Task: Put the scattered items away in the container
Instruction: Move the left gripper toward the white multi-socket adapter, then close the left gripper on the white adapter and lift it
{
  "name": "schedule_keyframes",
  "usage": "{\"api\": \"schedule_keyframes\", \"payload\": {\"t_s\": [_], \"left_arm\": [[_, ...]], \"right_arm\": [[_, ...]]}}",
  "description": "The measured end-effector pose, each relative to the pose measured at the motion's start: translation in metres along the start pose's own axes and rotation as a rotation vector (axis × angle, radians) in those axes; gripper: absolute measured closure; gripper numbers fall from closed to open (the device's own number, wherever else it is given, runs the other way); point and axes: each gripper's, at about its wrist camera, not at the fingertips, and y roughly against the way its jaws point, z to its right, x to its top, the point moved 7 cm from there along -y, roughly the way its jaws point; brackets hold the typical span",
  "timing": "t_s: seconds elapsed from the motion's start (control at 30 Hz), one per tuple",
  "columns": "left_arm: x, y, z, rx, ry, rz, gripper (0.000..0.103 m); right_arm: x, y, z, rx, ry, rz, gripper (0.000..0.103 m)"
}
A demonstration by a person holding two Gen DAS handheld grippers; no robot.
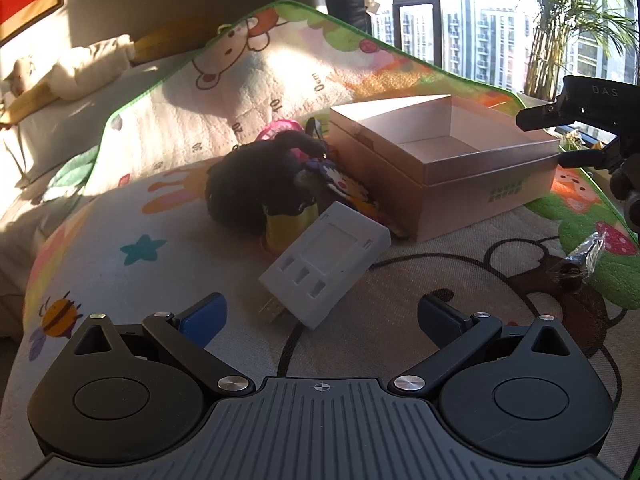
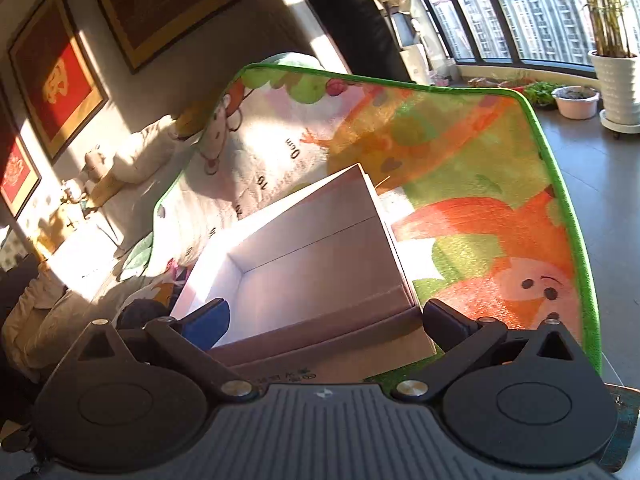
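Note:
An open cardboard box (image 1: 476, 184) with a white, empty inside stands on the cartoon play mat (image 1: 160, 220). Left of it lie a grey plug adapter (image 1: 326, 258), a black pouch (image 1: 256, 184), a yellow item (image 1: 290, 226), a colourful tag (image 1: 344, 182) and a pink object (image 1: 278, 128). A small foil-wrapped item (image 1: 582, 258) lies at the right. My left gripper (image 1: 320, 320) is open and empty, just short of the adapter. My right gripper (image 2: 326, 320) is open and empty, hovering over the box (image 2: 320, 264); it also shows in the left wrist view (image 1: 576, 136).
The mat (image 2: 460, 208) has a green border and drops off at its right edge onto a tiled floor. Pillows (image 1: 80, 68) lie at the far left. Potted plants (image 2: 612, 76) stand by the windows. Framed pictures (image 2: 64, 76) hang on the wall.

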Motion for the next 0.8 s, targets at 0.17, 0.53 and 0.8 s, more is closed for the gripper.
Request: {"api": "schedule_keyframes", "payload": {"t_s": [0.17,0.53,0.8], "left_arm": [[0.011,-0.013,0.002,-0.036,-0.039,0.024,0.0],[0.015,-0.028,-0.003,-0.093,-0.032,0.026,0.028],[0.018,0.005,0.019,-0.213,-0.07,0.062,0.072]], "right_arm": [[-0.033,0.019,-0.003,-0.033,0.049,-0.006,0.0],[-0.053,0.033,-0.01,-0.047,0.125,0.034,0.0],[-0.052,0.034,0.001,-0.048,0.058,0.037,0.0]]}}
